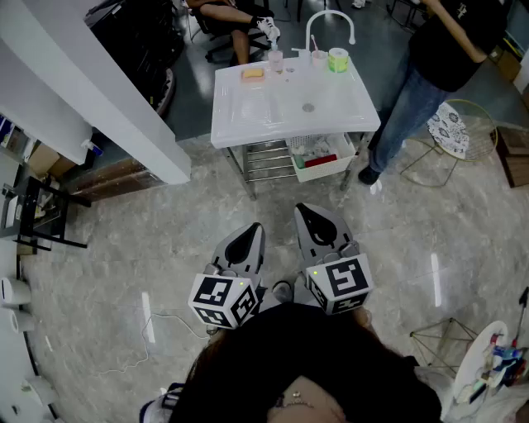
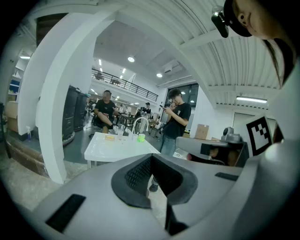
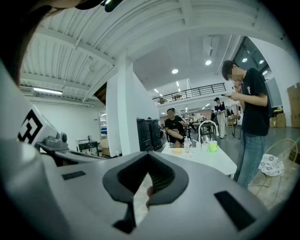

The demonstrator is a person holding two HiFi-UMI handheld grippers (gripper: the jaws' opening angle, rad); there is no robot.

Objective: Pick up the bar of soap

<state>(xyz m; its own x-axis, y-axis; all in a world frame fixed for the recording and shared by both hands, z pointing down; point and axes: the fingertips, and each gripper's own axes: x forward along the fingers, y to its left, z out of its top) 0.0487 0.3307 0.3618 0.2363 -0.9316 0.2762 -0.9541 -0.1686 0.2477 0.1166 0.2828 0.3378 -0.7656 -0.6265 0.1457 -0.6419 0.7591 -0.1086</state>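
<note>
The bar of soap [image 1: 252, 73], a small yellow-orange block, lies on the white moulded sink worktop [image 1: 240, 124] near its far left corner, well apart from both grippers. To the soap's right along the same far edge stand a clear plastic bottle [image 1: 275, 59], a small white cup [image 1: 318, 58] and a bright green cup [image 1: 337, 59], grouped at the foot of the white curved tap [image 1: 331, 18]. A round metal drain [image 1: 307, 107] sits in the shallow basin near the worktop's middle. Below the worktop's near right corner, a white basket [image 1: 326, 169] with red and pale items inside rests on the metal frame.

The left gripper [image 1: 248, 238] and the right gripper [image 1: 312, 216] are held side by side over the grey marbled floor [image 1: 124, 248], short of the worktop's near edge and pointing toward it. The jaws of each are pressed together at the tips with nothing caught between them (only floor shows through the notch behind the dark ribbed pads).

A standing person in a black T-shirt and blue jeans [image 1: 438, 74] is just off the worktop's right edge. A seated person in dark clothes [image 1: 235, 16] is beyond its far edge.
</note>
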